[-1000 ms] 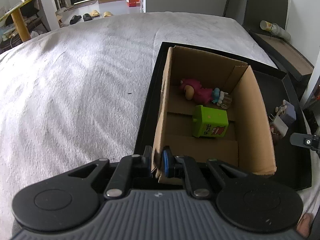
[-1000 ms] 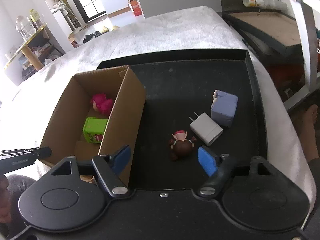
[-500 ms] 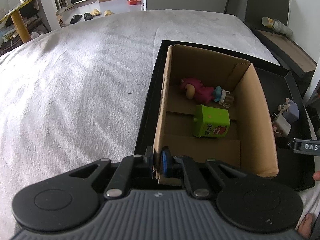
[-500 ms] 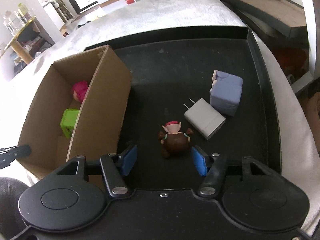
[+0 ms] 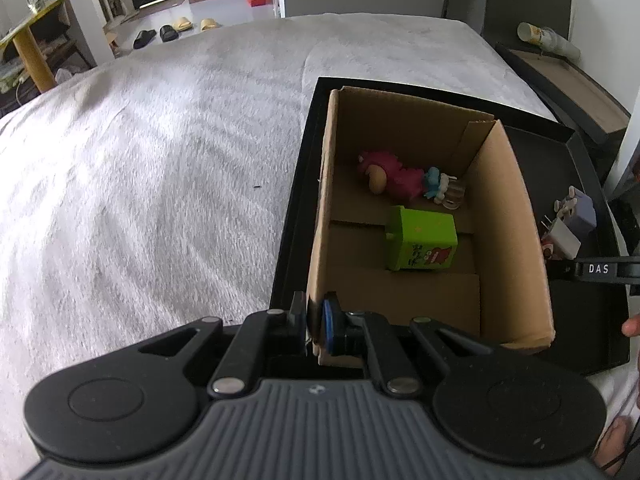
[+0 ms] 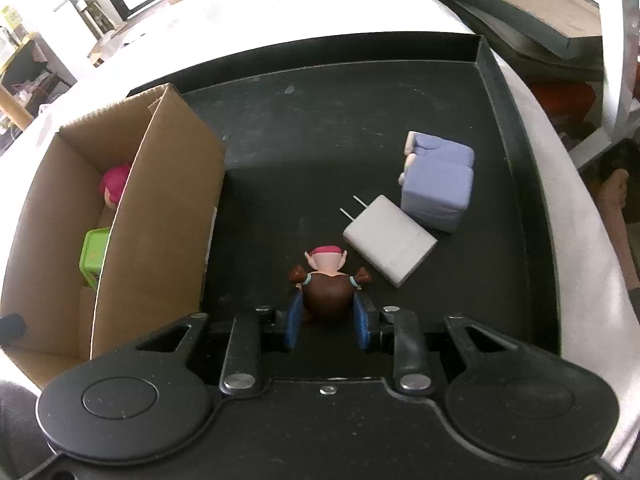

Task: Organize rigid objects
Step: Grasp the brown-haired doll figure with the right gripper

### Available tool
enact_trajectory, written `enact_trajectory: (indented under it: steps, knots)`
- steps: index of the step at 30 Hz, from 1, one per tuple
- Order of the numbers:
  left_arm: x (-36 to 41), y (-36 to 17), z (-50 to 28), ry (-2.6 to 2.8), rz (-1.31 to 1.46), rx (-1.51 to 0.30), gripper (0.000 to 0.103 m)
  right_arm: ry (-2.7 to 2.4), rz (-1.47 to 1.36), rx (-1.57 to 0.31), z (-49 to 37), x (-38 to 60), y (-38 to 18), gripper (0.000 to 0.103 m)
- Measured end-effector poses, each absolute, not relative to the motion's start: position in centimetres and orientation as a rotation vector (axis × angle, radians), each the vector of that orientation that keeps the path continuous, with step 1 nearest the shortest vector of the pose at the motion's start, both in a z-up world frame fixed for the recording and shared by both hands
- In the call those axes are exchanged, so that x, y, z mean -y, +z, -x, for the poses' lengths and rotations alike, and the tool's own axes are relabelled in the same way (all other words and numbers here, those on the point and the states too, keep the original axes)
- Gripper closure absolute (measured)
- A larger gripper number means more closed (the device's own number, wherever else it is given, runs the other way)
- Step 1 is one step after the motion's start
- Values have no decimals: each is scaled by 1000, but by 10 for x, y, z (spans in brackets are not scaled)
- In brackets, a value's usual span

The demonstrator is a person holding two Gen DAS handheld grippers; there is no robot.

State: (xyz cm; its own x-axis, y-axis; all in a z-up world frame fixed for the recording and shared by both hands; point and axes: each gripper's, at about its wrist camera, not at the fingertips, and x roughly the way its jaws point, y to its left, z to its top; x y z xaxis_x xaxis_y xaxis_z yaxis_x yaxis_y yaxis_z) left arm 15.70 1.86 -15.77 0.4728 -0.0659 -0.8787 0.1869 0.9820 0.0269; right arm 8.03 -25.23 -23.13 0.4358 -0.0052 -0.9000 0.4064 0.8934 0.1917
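The left gripper (image 5: 314, 320) tilts steeply downward, its two blue-padded fingers (image 5: 329, 326) drawn almost together and pinching the near wall of the cardboard box (image 5: 516, 216) between them. The right gripper (image 6: 327, 318) also points steeply down, and its jaws have just been closing; its blue pads (image 6: 360, 320) now press on either side of the brown-haired figurine (image 6: 326, 290), which sits between the fingertips with its head away from the tongs. At the right edge of the left wrist view a fingertip (image 5: 632, 325) of the person shows just below the black bar of the other tool.
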Motion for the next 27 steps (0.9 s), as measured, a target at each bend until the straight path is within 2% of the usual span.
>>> enact_trajectory:
  steps: [7, 9, 10, 15, 19, 23, 27]
  knots:
    - [-21, -160, -154, -153, -127, -1070, 95, -257, -420, -1108, -67, 247, -216, 80]
    - [-22, -160, -154, -150, -119, -1071, 95, -251, -426, -1111, -65, 249, -212, 98]
    - [-22, -160, -155, -149, -117, -1071, 95, -247, -430, -1114, -64, 250, -210, 101]
    - [-21, -158, -154, -150, -111, -1068, 95, -244, -430, -1132, -65, 256, -207, 101]
    - [-21, -157, -153, -150, -113, -1064, 95, -234, -482, -1143, -70, 261, -207, 92]
    - [-23, -155, -152, -147, -108, -1062, 95, -244, -519, -1158, -71, 263, -212, 61]
    - [-23, -155, -152, -148, -103, -1063, 95, -254, -539, -1174, -74, 264, -218, 53]
